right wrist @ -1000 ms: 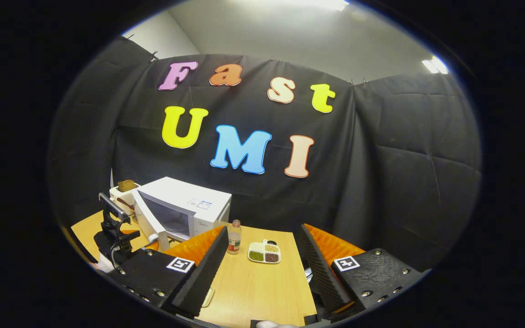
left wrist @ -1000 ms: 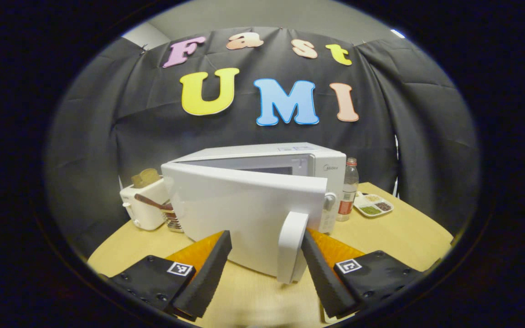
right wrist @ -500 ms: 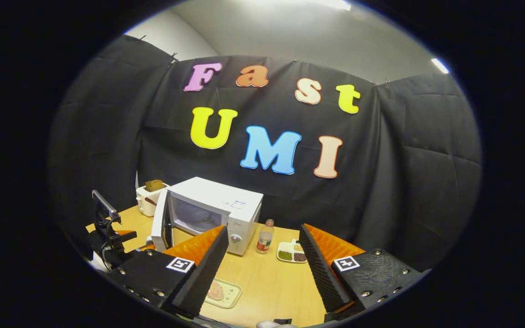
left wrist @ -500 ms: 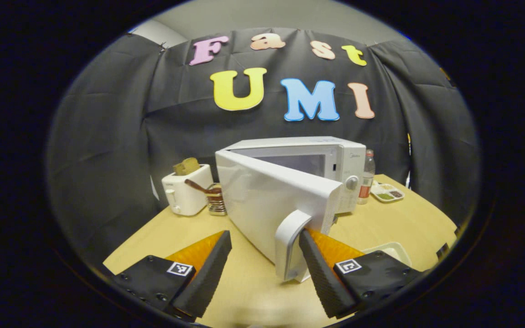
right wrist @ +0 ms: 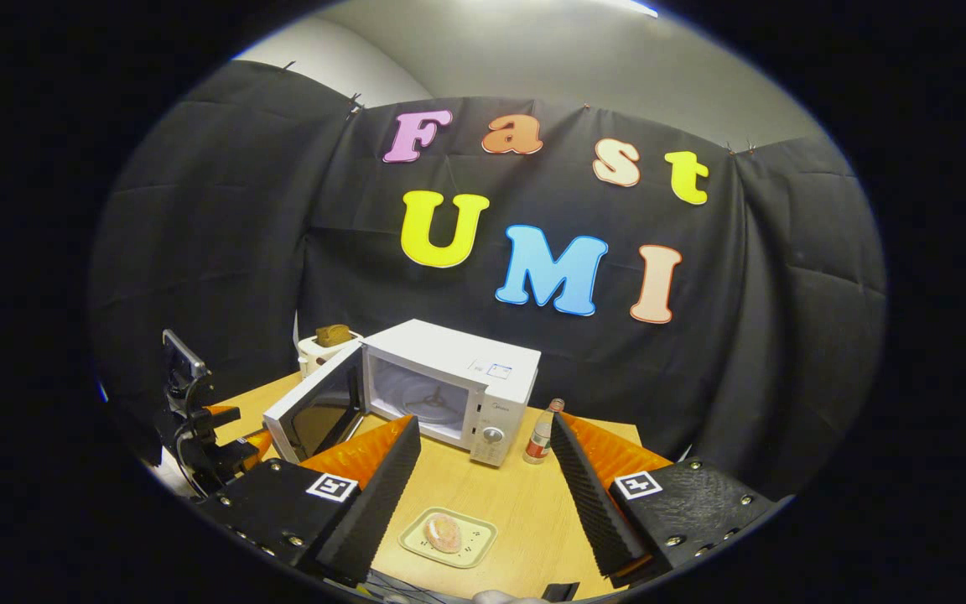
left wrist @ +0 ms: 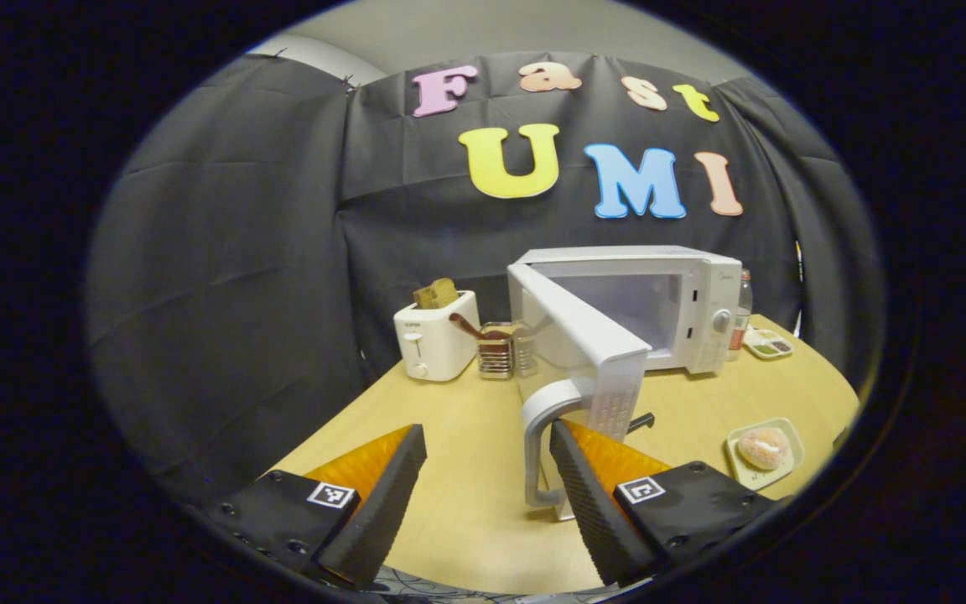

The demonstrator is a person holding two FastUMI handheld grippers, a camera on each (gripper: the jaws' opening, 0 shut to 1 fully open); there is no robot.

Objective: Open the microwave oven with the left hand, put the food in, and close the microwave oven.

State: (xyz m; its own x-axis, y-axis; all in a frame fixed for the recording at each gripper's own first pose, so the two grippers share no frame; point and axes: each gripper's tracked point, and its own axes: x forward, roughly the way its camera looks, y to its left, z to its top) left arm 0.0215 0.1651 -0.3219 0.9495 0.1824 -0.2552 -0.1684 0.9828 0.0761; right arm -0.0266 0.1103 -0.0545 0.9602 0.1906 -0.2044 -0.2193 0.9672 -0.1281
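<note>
Beside left gripper [left wrist: 487, 470] jaws, microwave door handle [left wrist: 540, 440], jaws apart

A staged kitchen booth: black cloth wall [right wrist: 223, 252] behind a wooden counter [left wrist: 466, 470] carrying a microwave [left wrist: 684, 302], with a toaster [left wrist: 435, 344] at its nine o'clock.

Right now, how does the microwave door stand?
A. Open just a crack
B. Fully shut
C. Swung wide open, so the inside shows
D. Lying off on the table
C: in the right gripper view the door stands swung out from the microwave, and the turntable inside shows.
</note>
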